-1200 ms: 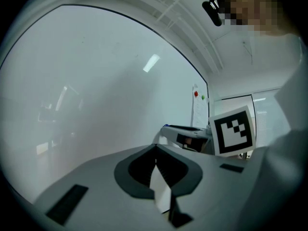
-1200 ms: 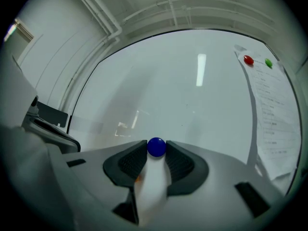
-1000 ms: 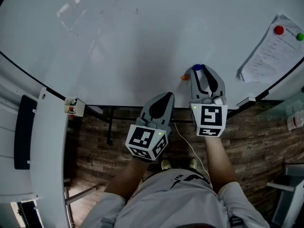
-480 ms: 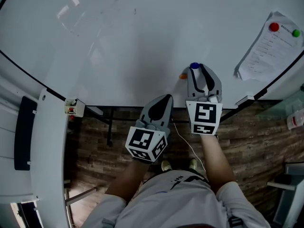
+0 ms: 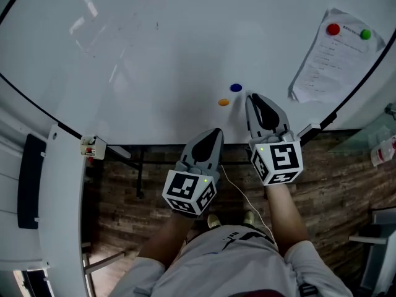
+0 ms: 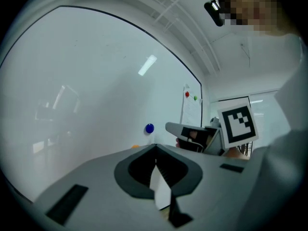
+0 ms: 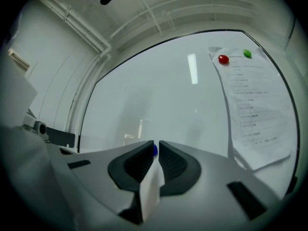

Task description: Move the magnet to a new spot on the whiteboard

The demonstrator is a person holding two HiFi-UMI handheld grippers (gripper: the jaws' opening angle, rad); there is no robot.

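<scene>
A blue magnet (image 5: 236, 87) sticks to the whiteboard (image 5: 154, 60), with an orange magnet (image 5: 223, 102) just below and left of it. My right gripper (image 5: 250, 96) hangs close to the right of the blue magnet without touching it. Its jaws have just been closing to a thin gap with nothing between them. In the right gripper view the blue magnet (image 7: 154, 150) shows through that gap, beyond the right gripper (image 7: 156, 143). My left gripper (image 5: 216, 130) is shut and empty below the board's lower edge. From the left gripper (image 6: 155, 147) the blue magnet (image 6: 149, 128) is seen ahead.
A printed sheet (image 5: 322, 60) hangs at the board's right, pinned by a red magnet (image 5: 333, 29) and a green magnet (image 5: 365, 34). A small white holder (image 5: 93, 146) sits at the board's lower left edge. Wood-pattern floor (image 5: 136, 184) lies below.
The right gripper had the blue magnet between its wide jaws; now it has drawn back to the right with the jaws narrowed, and the magnet stays on the board. The left gripper shifted slightly.
</scene>
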